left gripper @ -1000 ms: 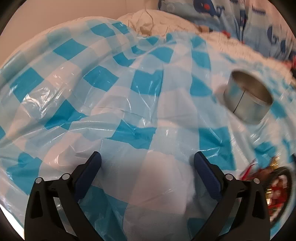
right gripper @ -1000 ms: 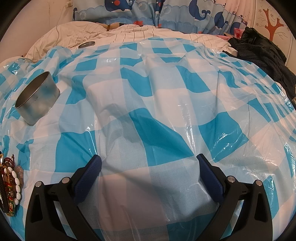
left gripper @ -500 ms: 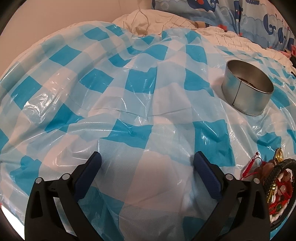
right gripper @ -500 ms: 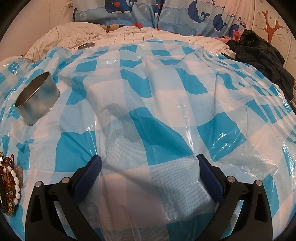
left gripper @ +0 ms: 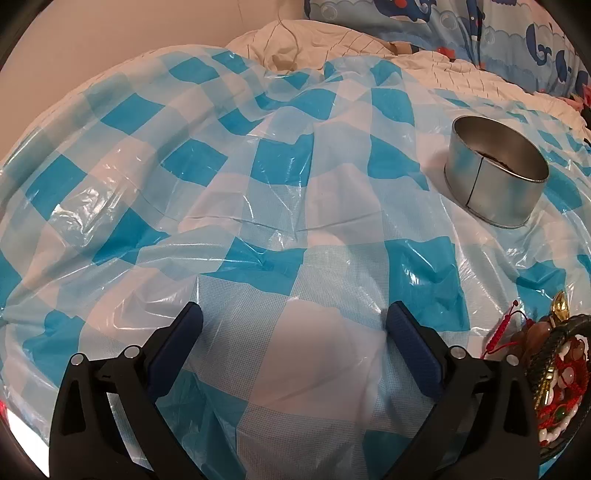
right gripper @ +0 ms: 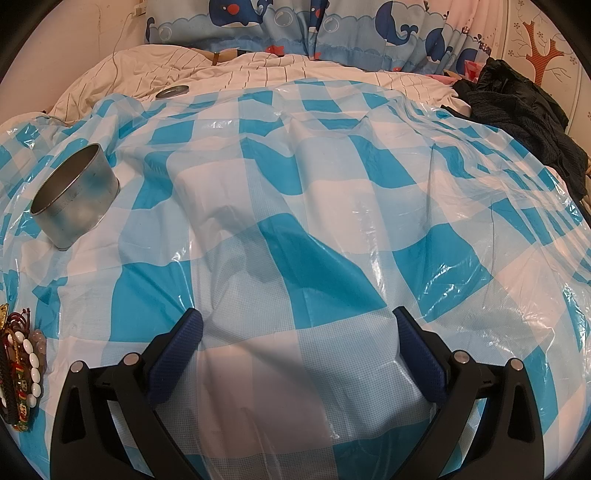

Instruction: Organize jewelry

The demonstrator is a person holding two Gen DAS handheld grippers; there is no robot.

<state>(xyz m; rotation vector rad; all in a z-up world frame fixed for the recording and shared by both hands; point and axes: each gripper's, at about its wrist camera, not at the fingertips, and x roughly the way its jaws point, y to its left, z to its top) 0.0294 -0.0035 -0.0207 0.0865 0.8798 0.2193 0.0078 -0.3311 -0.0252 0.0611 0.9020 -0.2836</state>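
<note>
Jewelry pile (left gripper: 554,373) nr metal tin (left gripper: 496,173) on checked sheet (left gripper: 258,192), both grippers (left gripper: 294,317) (right gripper: 297,319) spread wide, empty

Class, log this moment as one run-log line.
left gripper: open, empty | right gripper: open, empty | pile of beaded bracelets: on checked plastic sheet | round metal tin: upright, lidless

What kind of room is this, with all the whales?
Most likely a bedroom. A rumpled striped bedsheet lies under the blue checked plastic cover, whale-print fabric hangs behind it, and dark clothes are piled at the side.
</note>
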